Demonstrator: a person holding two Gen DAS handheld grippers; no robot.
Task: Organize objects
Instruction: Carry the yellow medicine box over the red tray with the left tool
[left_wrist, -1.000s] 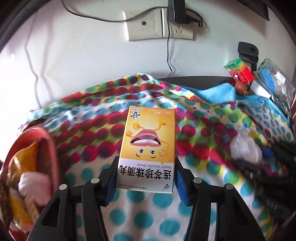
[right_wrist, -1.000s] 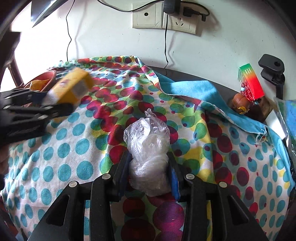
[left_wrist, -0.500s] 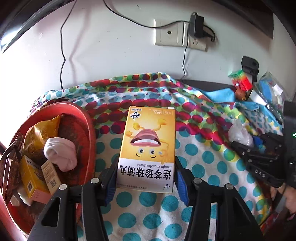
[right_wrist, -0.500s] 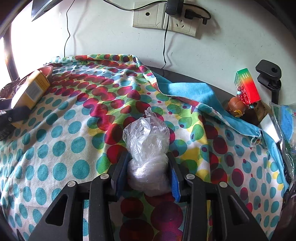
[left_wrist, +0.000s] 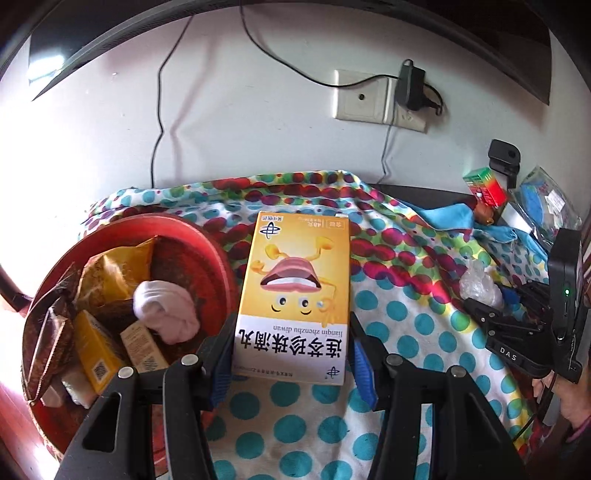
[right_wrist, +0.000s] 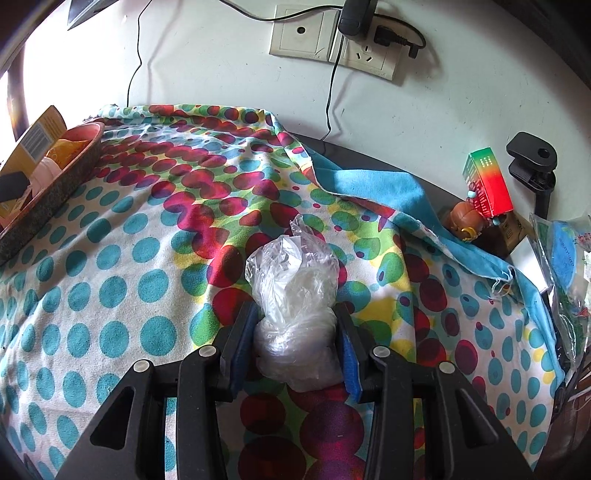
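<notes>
Left wrist: box (left_wrist: 291, 306) is gripped by left gripper (left_wrist: 291, 350), likely for the bowl (left_wrist: 218, 251).
Right wrist: bag (right_wrist: 295, 317) is squeezed in right gripper (right_wrist: 295, 350).

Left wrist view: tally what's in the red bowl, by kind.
Snack bags: 2
Boxes: 2
White cloth roll: 1
Total: 5 clearly visible; the pale bits low in the bowl can't be identified.

My blue-padded grippers flank a yellow box (left_wrist: 293, 299) and a clear bag (right_wrist: 297, 314) over a cloth (right_wrist: 122, 266) dotted teal, red and green, beside a red bowl (left_wrist: 207, 240).
</notes>
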